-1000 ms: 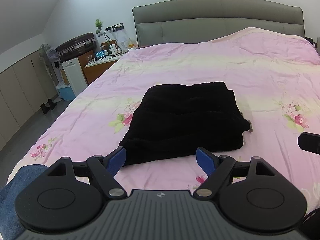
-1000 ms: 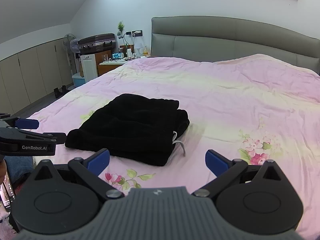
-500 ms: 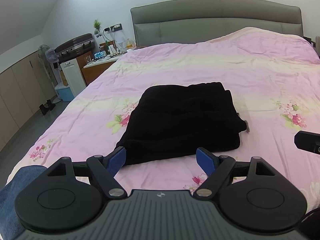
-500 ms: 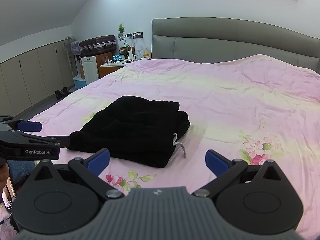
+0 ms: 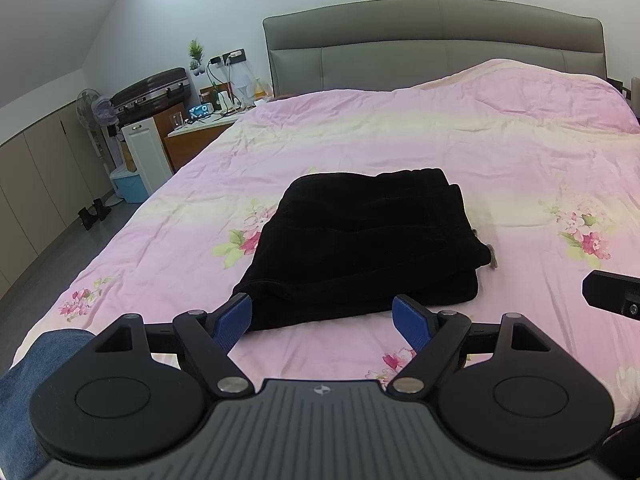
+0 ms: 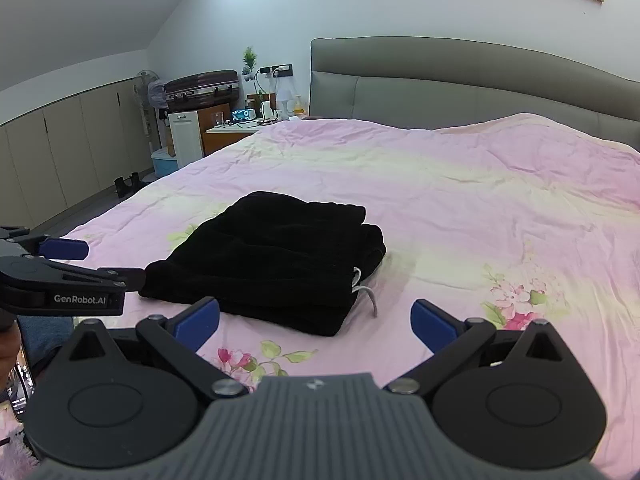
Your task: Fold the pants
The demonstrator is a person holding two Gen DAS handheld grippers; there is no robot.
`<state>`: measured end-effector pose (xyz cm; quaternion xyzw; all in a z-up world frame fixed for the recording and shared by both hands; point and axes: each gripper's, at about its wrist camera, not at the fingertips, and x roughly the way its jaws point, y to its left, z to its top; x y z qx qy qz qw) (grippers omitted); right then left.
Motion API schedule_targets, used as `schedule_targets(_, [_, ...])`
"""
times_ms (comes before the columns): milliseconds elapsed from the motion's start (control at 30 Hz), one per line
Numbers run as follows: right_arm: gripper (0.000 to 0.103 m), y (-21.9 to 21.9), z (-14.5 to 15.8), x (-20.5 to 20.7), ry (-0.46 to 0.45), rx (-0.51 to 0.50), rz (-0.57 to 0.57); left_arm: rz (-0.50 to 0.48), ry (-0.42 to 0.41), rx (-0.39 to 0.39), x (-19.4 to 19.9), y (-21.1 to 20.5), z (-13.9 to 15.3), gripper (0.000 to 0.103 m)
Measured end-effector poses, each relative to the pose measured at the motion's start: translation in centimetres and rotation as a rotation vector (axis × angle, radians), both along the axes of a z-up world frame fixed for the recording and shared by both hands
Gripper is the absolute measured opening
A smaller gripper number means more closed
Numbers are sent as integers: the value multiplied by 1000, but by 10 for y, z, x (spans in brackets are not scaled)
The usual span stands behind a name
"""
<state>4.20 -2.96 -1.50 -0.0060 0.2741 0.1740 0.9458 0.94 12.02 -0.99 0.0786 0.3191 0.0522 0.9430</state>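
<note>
Black pants (image 5: 364,244) lie folded into a compact stack on the pink floral bedspread (image 5: 400,140); a pale drawstring (image 6: 370,298) sticks out at their right side. My left gripper (image 5: 324,322) hovers open just in front of the stack's near edge, nothing between its blue pads. In the right wrist view the same pants (image 6: 268,264) sit left of centre, and my right gripper (image 6: 316,322) is open and empty over the bedspread near the stack's right corner. The left gripper (image 6: 64,276) shows at that view's left edge.
A grey padded headboard (image 5: 432,44) closes the far end of the bed. Left of the bed stand a cluttered nightstand (image 5: 200,128), a white cabinet (image 5: 146,152), a suitcase (image 5: 152,92), a fan and a blue bin. A denim-clad leg (image 5: 24,376) is at the lower left.
Both grippers have drawn back slightly from the pants and stay open; the folded stack has not moved.
</note>
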Motion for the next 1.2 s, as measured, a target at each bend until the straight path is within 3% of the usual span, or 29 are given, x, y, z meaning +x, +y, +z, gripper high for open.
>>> schedule_targets(1200, [98, 4, 3, -3, -9, -13, 15, 0, -2, -6, -2, -5, 7, 94])
